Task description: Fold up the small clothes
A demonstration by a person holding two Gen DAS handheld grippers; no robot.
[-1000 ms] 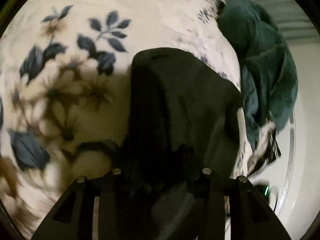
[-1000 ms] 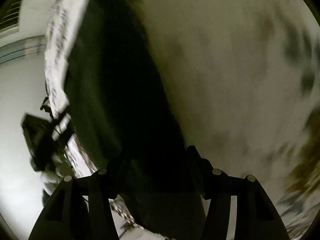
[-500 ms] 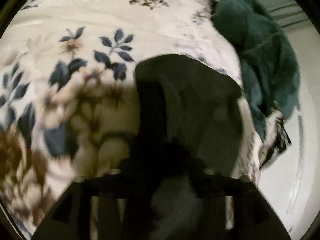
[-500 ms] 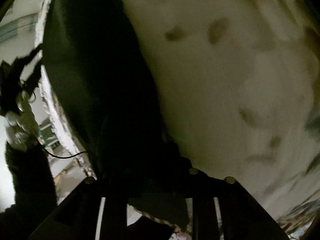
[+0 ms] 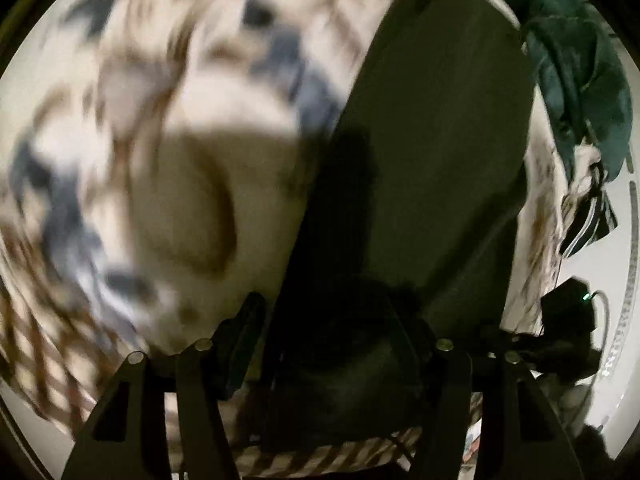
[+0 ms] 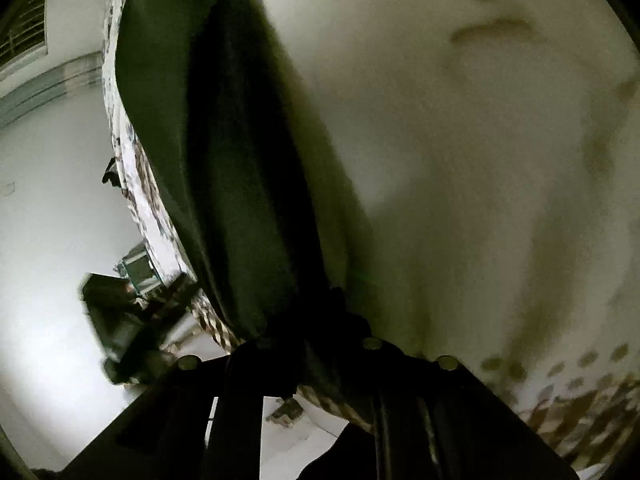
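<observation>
A dark olive garment (image 5: 432, 152) lies stretched along the edge of a floral bedspread (image 5: 168, 128). My left gripper (image 5: 332, 320) is shut on its near edge, the cloth bunched between the fingers. In the right wrist view the same dark garment (image 6: 224, 152) runs up the frame, and my right gripper (image 6: 304, 340) is shut on its other end, fingertips buried in the cloth. The cream bedspread (image 6: 460, 160) fills the right of that view.
A teal green garment (image 5: 576, 64) lies in a heap at the far right of the bed. The bed edge drops to a white floor (image 6: 48, 208). A dark device with a green light (image 5: 568, 312) sits beyond the edge.
Both grippers have pulled the dark garment toward the near edge of the bed and stretched it longer. The views have swung and are blurred by the motion.
</observation>
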